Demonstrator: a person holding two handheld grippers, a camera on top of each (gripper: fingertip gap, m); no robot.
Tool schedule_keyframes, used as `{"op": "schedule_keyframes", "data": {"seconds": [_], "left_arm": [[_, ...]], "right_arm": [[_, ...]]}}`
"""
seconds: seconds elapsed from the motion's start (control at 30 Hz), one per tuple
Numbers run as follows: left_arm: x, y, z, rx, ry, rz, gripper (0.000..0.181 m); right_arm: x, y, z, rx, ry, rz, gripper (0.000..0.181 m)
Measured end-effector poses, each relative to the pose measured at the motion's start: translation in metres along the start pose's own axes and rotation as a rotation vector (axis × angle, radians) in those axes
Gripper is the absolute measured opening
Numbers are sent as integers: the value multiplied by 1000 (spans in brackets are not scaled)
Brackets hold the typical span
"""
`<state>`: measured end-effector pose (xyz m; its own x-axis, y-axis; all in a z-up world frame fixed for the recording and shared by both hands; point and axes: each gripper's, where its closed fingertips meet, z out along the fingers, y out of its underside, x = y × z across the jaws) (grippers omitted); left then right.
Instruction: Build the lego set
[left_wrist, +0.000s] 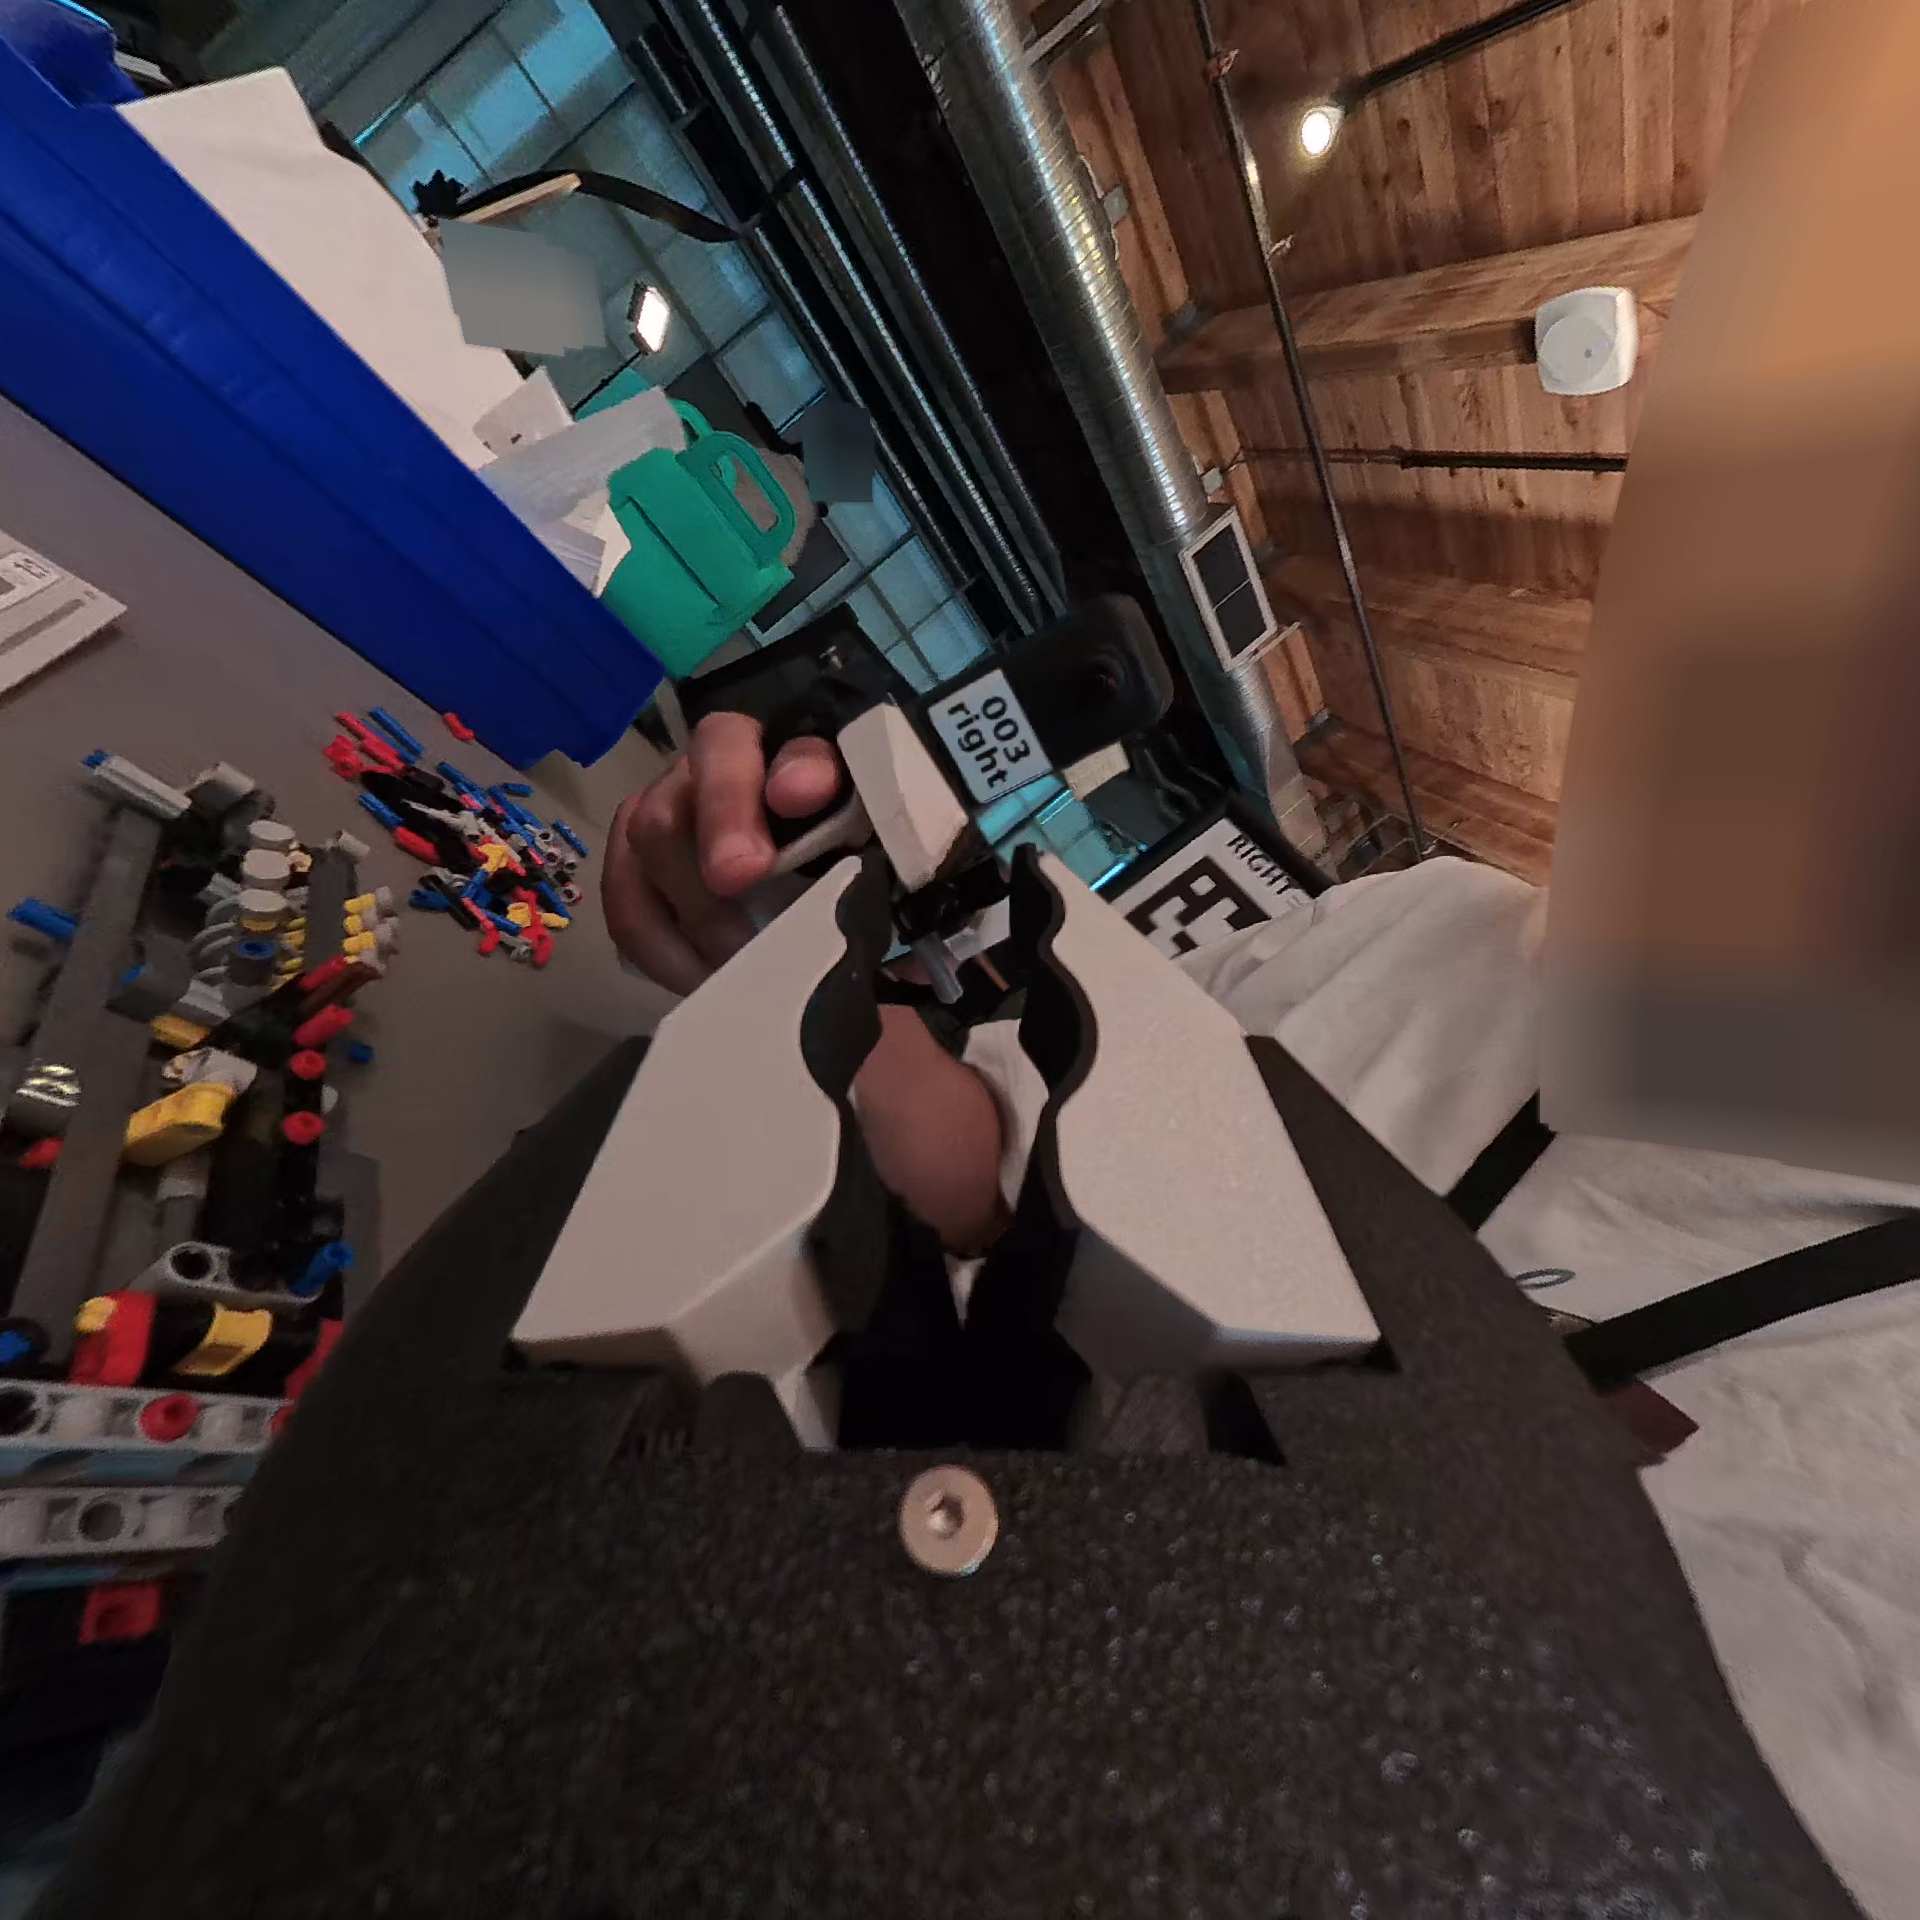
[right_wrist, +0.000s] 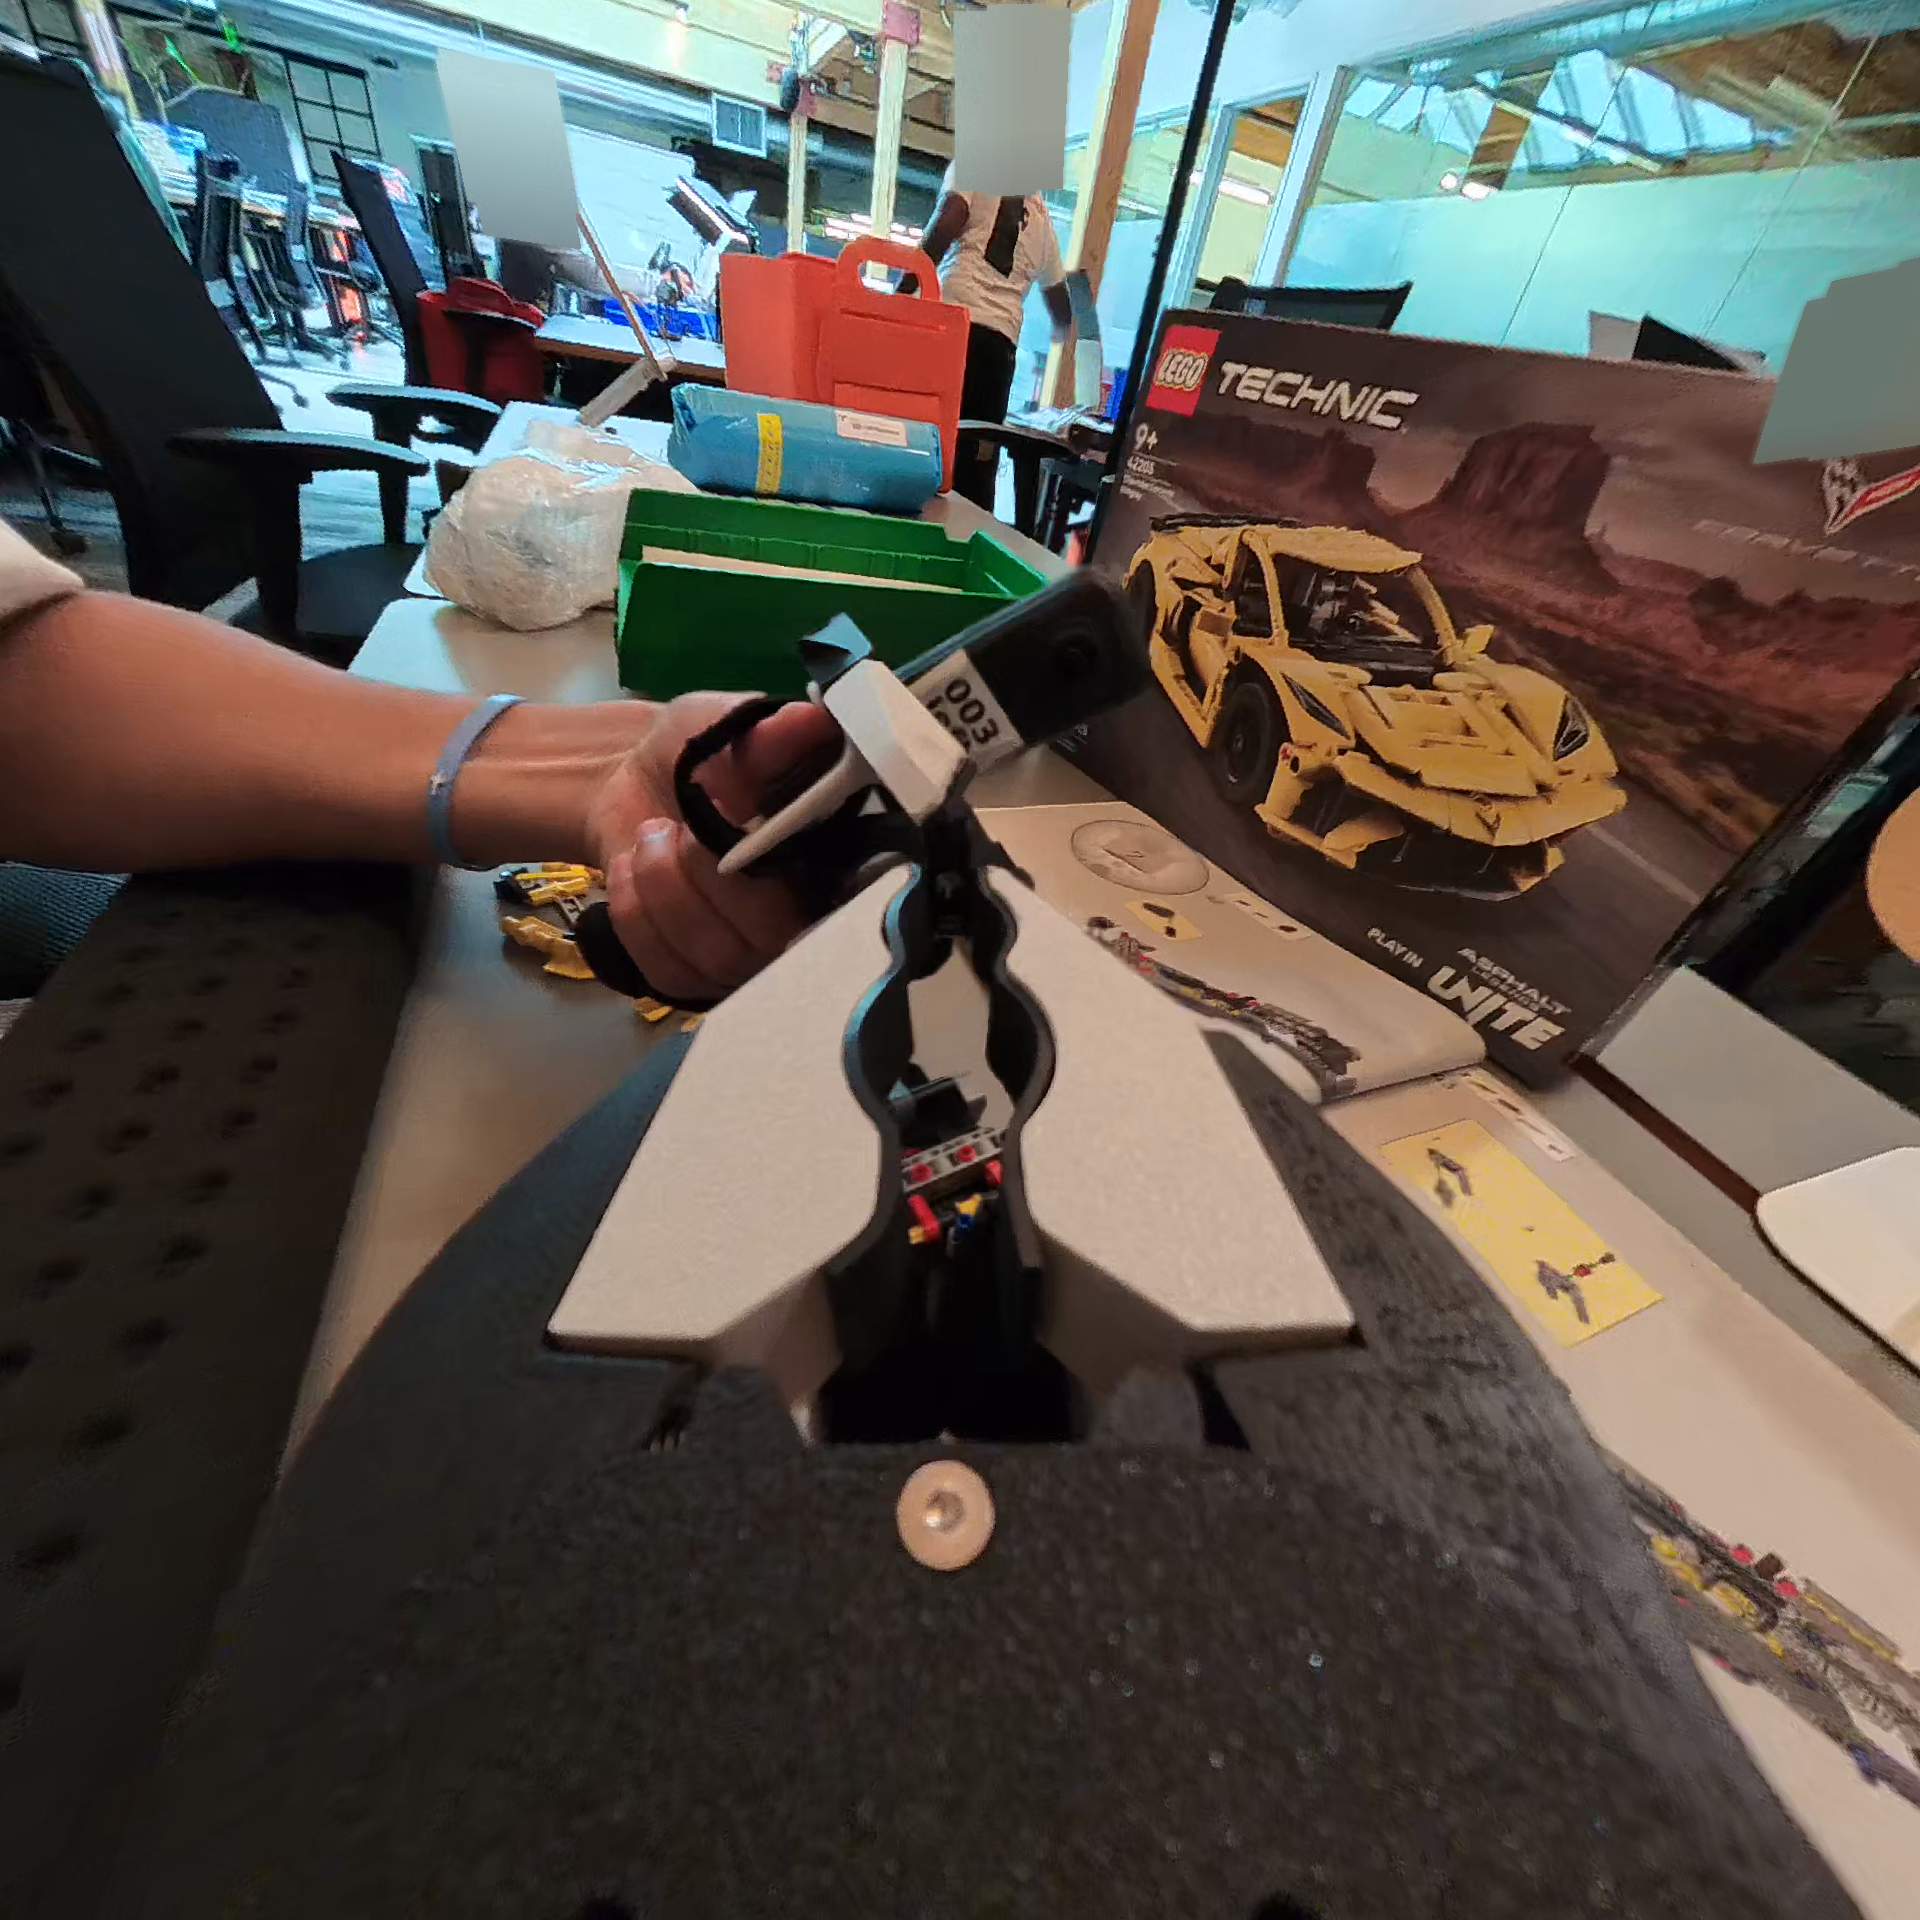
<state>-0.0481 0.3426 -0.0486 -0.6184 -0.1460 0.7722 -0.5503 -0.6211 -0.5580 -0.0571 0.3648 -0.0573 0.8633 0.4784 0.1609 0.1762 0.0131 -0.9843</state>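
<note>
We see the left gripper (left_wrist: 948, 883) slightly parted, tips meeting a small black-and-grey lego piece (left_wrist: 940, 935) that the right gripper (right_wrist: 948, 894) pinches; the partly built lego chassis (left_wrist: 156, 1091) lies well apart on the table (left_wrist: 312, 644).

On my right feed I see a green bin (right_wrist: 810, 613) on the worktop (right_wrist: 488, 1049), with a lumpy clear plastic bag (right_wrist: 530, 545) beside it. Behind sit a blue wrapped bundle (right_wrist: 805, 452) and an orange case (right_wrist: 847, 343). My left feed shows a blue tub (left_wrist: 260, 416) and a teal watering can (left_wrist: 696, 540).
</note>
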Motion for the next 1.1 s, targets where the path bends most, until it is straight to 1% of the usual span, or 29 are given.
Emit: {"op": "schedule_keyframes", "data": {"seconds": [0.07, 0.13, 0.17, 0.2, 0.27, 0.33, 0.4, 0.43, 0.5, 0.6, 0.63, 0.7, 0.77, 0.9, 0.97, 1.1], "left_arm": [[-4, 1, -2, -30, -57, 49, 21], [-13, 3, -6, -84, -165, 146, 22], [-21, 4, -11, -116, -248, 208, 23], [-29, 4, -18, -150, -346, 282, 30], [-41, 6, -33, -233, -522, 464, 31], [-44, 18, -41, -339, -608, 634, 30], [-46, 36, -45, -464, -641, 765, 30], [-47, 46, -46, -526, -643, 818, 30], [-46, 70, -44, -666, -600, 889, 31], [-43, 100, -41, -845, -497, 888, 27], [-44, 105, -41, -883, -473, 871, 27], [-50, 109, -39, -928, -441, 812, 29], [-59, 107, -35, -952, -439, 759, 29], [-78, 104, -34, -997, -464, 762, 23], [-80, 109, -33, -1014, -444, 755, 20], [-85, 120, -32, -1056, -436, 745, 20]], "right_arm": [[1, 5, 0, -28, -1, 17, 6], [4, 10, -2, -60, 30, 26, 6], [7, 14, -5, -76, 50, 30, 6], [12, 20, -9, -98, 79, 37, 6], [21, 36, -24, -147, 135, 63, 6], [28, 51, -39, -181, 170, 125, 6], [34, 56, -50, -172, 208, 181, 6], [38, 57, -54, -162, 230, 196, 6], [46, 53, -57, -136, 261, 224, 6], [49, 43, -60, -77, 265, 233, 6], [49, 41, -61, -64, 262, 243, 6], [49, 39, -63, -48, 256, 260, 6], [51, 37, -66, -41, 268, 248, 6], [52, 35, -68, -36, 281, 238, 6], [51, 33, -67, -28, 274, 237, 6], [48, 33, -64, -32, 263, 230, 6]]}}
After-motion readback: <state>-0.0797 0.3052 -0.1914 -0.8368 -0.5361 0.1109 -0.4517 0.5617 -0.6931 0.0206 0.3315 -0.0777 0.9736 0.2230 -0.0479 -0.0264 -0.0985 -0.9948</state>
